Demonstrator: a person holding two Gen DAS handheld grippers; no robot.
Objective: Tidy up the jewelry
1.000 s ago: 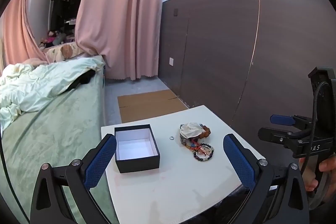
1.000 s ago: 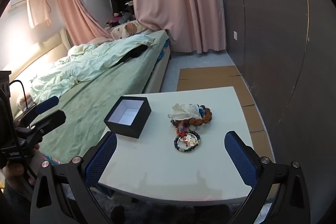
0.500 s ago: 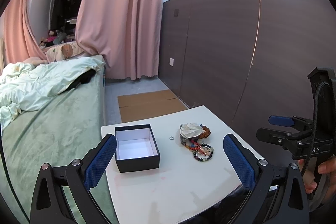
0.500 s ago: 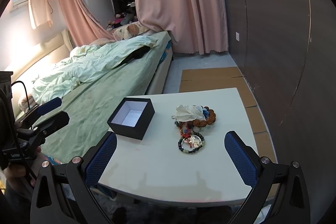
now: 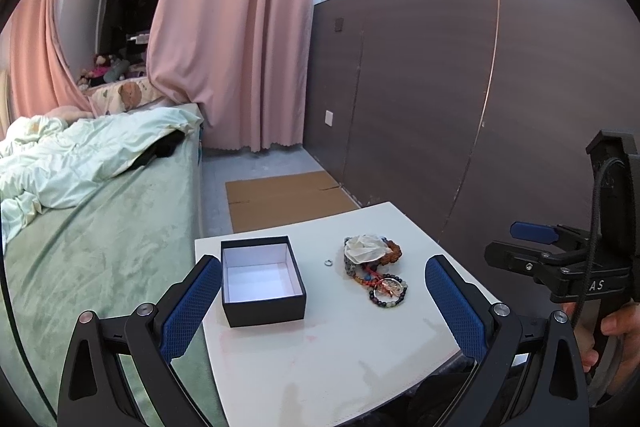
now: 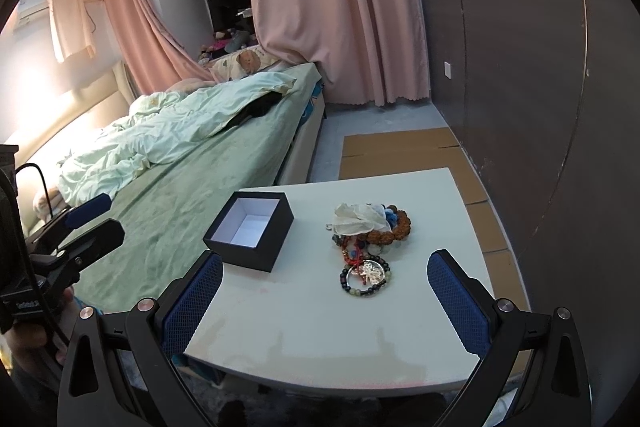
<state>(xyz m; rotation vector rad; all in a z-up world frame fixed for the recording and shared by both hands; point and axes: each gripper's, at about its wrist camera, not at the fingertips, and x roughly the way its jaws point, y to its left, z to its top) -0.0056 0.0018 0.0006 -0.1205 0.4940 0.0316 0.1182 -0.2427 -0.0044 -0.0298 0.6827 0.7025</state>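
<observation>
An open black box with a white inside stands on the left of a small white table; it also shows in the right wrist view. A pile of jewelry with a white cloth pouch, brown beads and a dark bead bracelet lies to its right, also in the right wrist view. A small silver ring lies between box and pile. My left gripper is open and empty, near the table's front. My right gripper is open and empty, short of the bracelet.
A bed with a green cover runs along the table's left side. A dark panelled wall stands to the right. Flat cardboard lies on the floor beyond the table. Pink curtains hang at the back.
The right gripper has moved slightly forward toward the table, so the box and jewelry appear a little nearer. The left gripper has barely moved. Both stay open.
</observation>
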